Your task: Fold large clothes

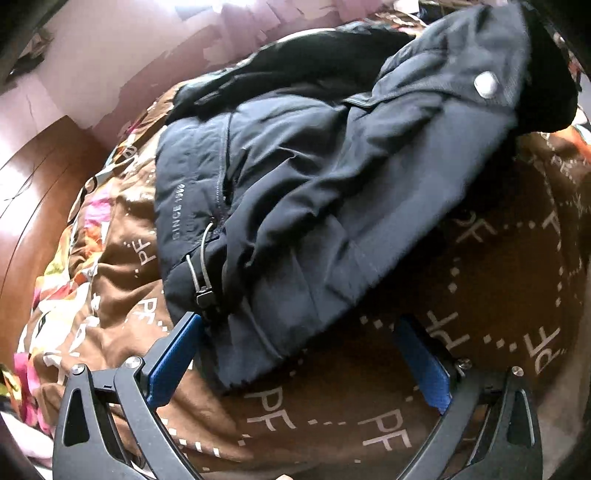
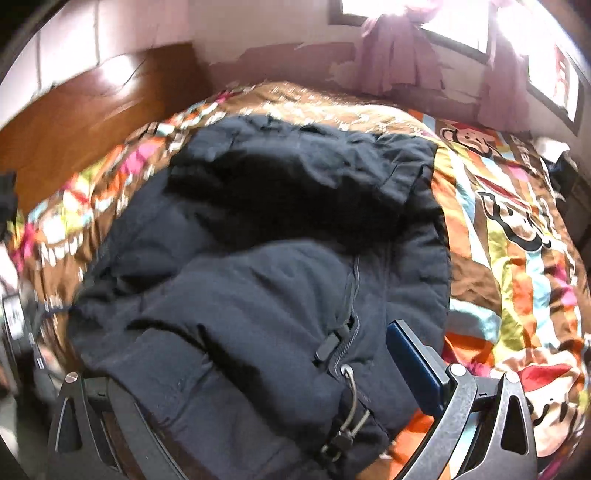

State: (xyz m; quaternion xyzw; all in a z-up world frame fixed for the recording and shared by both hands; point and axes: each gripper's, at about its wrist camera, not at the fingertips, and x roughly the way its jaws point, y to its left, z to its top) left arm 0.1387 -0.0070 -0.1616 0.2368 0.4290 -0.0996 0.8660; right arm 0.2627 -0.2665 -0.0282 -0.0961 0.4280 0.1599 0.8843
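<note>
The dark navy jacket [image 1: 314, 177] was seen heaped on the brown patterned bedspread [image 1: 480, 295], its hem lying between the widely parted jaws of the left gripper [image 1: 299, 328], while the right gripper [image 2: 258, 350] was spread wide around its bulk.

Lighting: daylight from the window [image 2: 458, 26], blown out to white at the top of the right wrist view; glare on the wooden headboard [image 2: 92, 107]; the dark jacket [image 2: 258, 258] loses detail in its shadowed folds; motion blur softens both views; fisheye bending and black vignette at all corners.
</note>
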